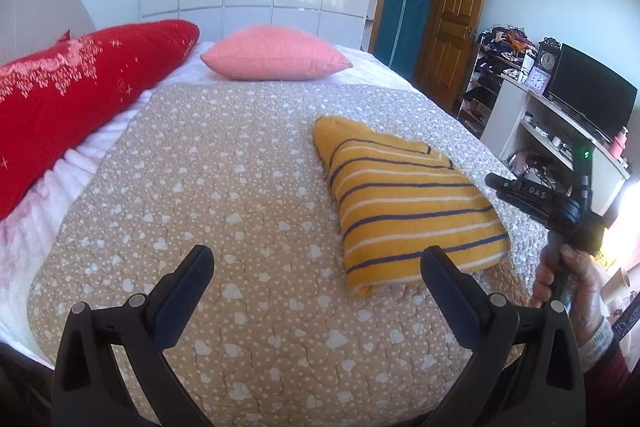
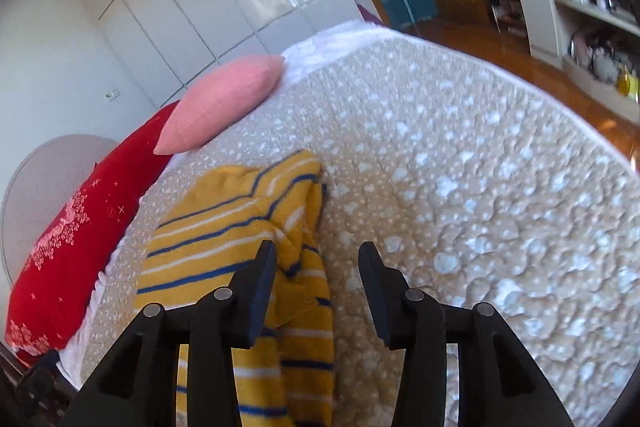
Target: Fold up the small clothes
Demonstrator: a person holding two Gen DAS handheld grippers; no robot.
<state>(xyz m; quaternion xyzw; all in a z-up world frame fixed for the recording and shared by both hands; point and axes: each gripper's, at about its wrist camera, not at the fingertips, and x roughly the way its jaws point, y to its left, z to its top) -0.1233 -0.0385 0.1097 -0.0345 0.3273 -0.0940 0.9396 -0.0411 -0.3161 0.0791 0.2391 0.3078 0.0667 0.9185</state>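
Observation:
A yellow knit garment [image 1: 400, 195] with blue and white stripes lies folded on the beige heart-print quilt [image 1: 240, 187], towards its right side. My left gripper [image 1: 318, 261] hovers open above the quilt, just short of the garment's near corner, with nothing between its fingers. In the right wrist view the same garment [image 2: 240, 227] shows rumpled folds. My right gripper [image 2: 317, 255] stands open over its right edge, with the cloth running under the left finger [image 2: 260, 279] and no pad pressing on it. A hand [image 1: 560, 279] grips the right gripper's handle at the bed's right edge.
A long red pillow [image 1: 80, 87] and a pink cushion [image 1: 276, 55] lie at the bed's head. White wardrobes stand behind. Right of the bed are a wooden floor [image 2: 500, 47], white shelves [image 1: 560, 131] with a monitor and clocks, and a wooden door [image 1: 452, 23].

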